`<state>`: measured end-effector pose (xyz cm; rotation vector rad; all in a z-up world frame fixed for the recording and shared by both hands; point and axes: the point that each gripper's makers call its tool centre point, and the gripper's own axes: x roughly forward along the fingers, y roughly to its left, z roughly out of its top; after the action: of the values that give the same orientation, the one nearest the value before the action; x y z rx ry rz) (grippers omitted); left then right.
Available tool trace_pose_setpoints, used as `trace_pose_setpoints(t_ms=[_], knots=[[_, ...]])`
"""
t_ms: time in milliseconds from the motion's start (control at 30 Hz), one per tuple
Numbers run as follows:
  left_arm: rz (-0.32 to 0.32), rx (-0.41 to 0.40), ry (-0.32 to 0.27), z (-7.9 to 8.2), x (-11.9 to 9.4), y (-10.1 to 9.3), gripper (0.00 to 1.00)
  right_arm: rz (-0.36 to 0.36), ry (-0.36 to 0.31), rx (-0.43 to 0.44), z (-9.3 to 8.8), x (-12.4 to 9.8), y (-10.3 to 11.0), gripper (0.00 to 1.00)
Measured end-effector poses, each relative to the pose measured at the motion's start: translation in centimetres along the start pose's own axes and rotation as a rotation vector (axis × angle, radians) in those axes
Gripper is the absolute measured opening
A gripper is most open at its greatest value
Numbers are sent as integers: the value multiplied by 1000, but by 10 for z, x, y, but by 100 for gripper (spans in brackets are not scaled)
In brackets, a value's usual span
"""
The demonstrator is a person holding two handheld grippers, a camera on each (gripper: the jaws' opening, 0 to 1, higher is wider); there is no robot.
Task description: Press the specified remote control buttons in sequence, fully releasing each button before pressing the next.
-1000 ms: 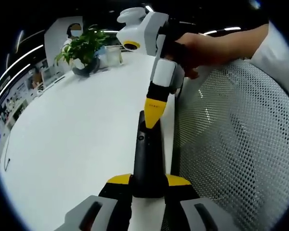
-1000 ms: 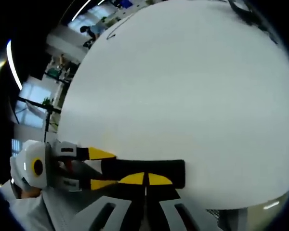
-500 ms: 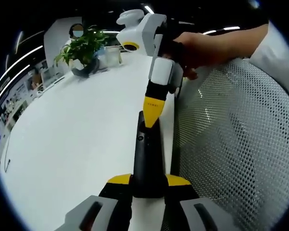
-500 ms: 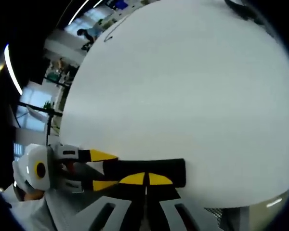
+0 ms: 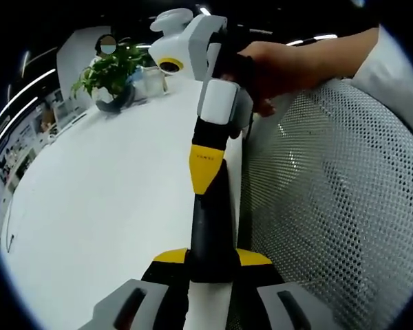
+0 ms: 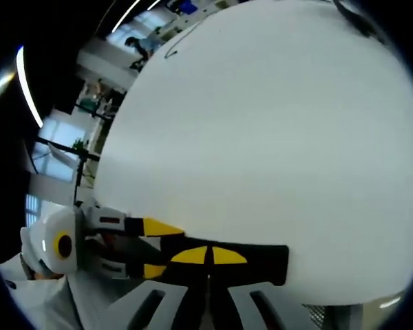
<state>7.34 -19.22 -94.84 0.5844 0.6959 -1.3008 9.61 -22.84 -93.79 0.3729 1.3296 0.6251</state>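
Observation:
A black remote control (image 5: 210, 220) lies lengthwise along the right edge of the white table (image 5: 110, 192). My left gripper (image 5: 212, 258) is shut on its near end with yellow-tipped jaws. The right gripper (image 5: 205, 172) comes down from above in a person's hand (image 5: 279, 65), its yellow tips together over the remote's far half; contact cannot be judged. In the right gripper view my right gripper (image 6: 208, 256) is shut, tips pointing onto the remote (image 6: 261, 256), which runs sideways. The left gripper (image 6: 158, 249) clamps the remote's left end.
A grey mesh chair back (image 5: 330, 206) stands close against the table's right edge. A potted plant (image 5: 113, 72) and a clear container (image 5: 151, 79) sit at the far end. The table top (image 6: 261, 124) stretches bare beyond the remote.
The right gripper has slid along the remote toward the left gripper and now stands closer to the left camera. The left gripper keeps its hold on the remote.

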Motion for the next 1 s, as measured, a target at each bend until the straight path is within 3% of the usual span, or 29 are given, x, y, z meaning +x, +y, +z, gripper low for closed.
trace_pose_setpoints(t_ms=[567,1000], knots=[[-5,6,-9,0,0,0,24,1,-30,-33,2,3,1,0],[-4,0,-11,1,0,0,24,-55,-71,-138,6,8,3,0]])
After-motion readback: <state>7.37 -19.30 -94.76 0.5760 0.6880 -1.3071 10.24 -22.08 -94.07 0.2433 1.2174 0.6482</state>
